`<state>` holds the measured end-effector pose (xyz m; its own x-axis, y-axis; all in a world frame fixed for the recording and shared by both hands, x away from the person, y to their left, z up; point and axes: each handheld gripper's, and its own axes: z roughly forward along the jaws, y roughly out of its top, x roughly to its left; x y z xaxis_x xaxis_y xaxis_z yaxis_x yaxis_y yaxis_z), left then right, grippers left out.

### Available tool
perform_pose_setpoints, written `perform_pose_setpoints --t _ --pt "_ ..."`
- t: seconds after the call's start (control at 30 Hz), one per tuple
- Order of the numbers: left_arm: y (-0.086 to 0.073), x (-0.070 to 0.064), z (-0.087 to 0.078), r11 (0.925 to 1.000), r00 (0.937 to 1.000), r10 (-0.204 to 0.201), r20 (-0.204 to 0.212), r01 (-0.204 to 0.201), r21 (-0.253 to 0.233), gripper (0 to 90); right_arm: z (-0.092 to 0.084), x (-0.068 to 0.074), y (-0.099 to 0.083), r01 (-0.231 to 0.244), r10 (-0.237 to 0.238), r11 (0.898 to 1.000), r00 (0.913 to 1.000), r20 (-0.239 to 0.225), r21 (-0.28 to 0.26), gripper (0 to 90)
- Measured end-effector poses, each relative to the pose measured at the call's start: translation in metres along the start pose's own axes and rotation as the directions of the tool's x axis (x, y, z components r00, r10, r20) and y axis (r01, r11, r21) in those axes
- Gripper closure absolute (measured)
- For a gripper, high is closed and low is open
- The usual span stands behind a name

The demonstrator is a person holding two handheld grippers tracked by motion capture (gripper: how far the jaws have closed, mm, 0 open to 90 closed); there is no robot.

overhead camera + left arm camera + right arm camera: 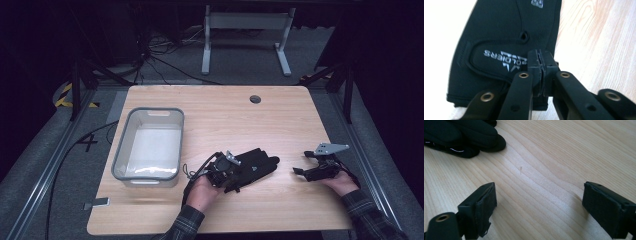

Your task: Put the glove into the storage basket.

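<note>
Left claw (pixel 539 75): pads pressed together, pinching the lower edge of the black glove (pixel 506 37). Glove (pixel 252 166) lies flat at lower centre of the bench (pixel 225 115). Right claw (pixel 539 207): spread, empty, lower right, well apart from the glove. Bin (pixel 149 146): clear, centre left.

Glove (pixel 255 165) lay mid-table (pixel 225 115), bin (pixel 150 145) to its left, left gripper (pixel 235 167) at it, right gripper (pixel 300 171) right, apart.

Grey carpet floor (pixel 240 60) lies dim behind the wooden table (pixel 280 125), cables (pixel 160 55) trailing.
</note>
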<state>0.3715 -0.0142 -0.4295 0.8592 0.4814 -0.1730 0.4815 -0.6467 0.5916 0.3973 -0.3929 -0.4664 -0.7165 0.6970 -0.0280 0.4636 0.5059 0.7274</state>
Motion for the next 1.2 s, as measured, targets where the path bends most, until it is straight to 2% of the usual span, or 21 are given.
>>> perform_pose_setpoints --t 0.07,0.17,0.3,0.37,0.47,0.53,0.6,0.67,0.8,0.93,1.2 --pt "0.004 0.001 -0.001 0.9997 1.0 -0.001 0.002 0.001 -0.024 79.6 0.0 0.0 0.0 0.0 0.0 1.0 1.0 0.0 0.0 12.6" --pt "0.012 0.003 -0.002 0.999 0.9994 0.034 -0.011 -0.034 -0.028 69.3 0.0 0.0 0.0 -0.001 0.001 1.0 1.0 0.001 0.0 12.5" --pt "0.022 0.009 -0.001 0.998 0.9986 0.051 -0.015 -0.052 -0.035 54.5 0.0 0.0 0.0 -0.002 0.002 1.0 1.0 0.0 -0.001 12.6" --pt "0.027 0.013 0.001 0.9974 0.9981 0.061 0.004 -0.061 -0.038 47.9 0.0 0.0 0.0 -0.002 0.002 1.0 1.0 0.0 -0.001 12.6" --pt "0.031 0.016 0.004 0.9967 0.9974 0.072 0.006 -0.071 -0.037 41.0 0.0 0.0 0.0 -0.002 0.002 1.0 1.0 0.002 -0.001 12.5" --pt "0.036 0.021 0.009 0.9952 0.9957 0.092 0.013 -0.092 -0.036 38.1 0.001 0.0 0.0 -0.002 0.002 1.0 1.0 0.002 -0.001 12.5" --pt "0.038 0.023 0.013 0.9936 0.9947 0.103 0.006 -0.103 -0.047 35.4 0.001 0.0 0.0 -0.001 0.001 1.0 1.0 0.003 -0.002 12.5" --pt "0.04 0.026 0.019 0.9916 0.9923 0.124 -0.007 -0.124 -0.038 31.4 0.001 0.0 0.0 -0.001 0.001 1.0 1.0 0.001 -0.002 12.5" --pt "0.044 0.027 0.027 0.9901 0.9908 0.136 -0.004 -0.136 -0.036 27.1 0.001 0.0 0.001 -0.001 0.001 1.0 1.0 0.002 -0.003 12.5" --pt "0.046 0.028 0.038 0.9889 0.9891 0.147 -0.002 -0.147 -0.015 22.4 0.001 0.0 0.001 -0.001 0.001 1.0 1.0 0.002 -0.002 12.5" --pt "0.045 0.027 0.048 0.9855 0.9852 0.169 -0.032 -0.168 0.025 16.6 0.001 0.0 0.001 -0.001 0.001 1.0 1.0 0.002 -0.003 12.5"
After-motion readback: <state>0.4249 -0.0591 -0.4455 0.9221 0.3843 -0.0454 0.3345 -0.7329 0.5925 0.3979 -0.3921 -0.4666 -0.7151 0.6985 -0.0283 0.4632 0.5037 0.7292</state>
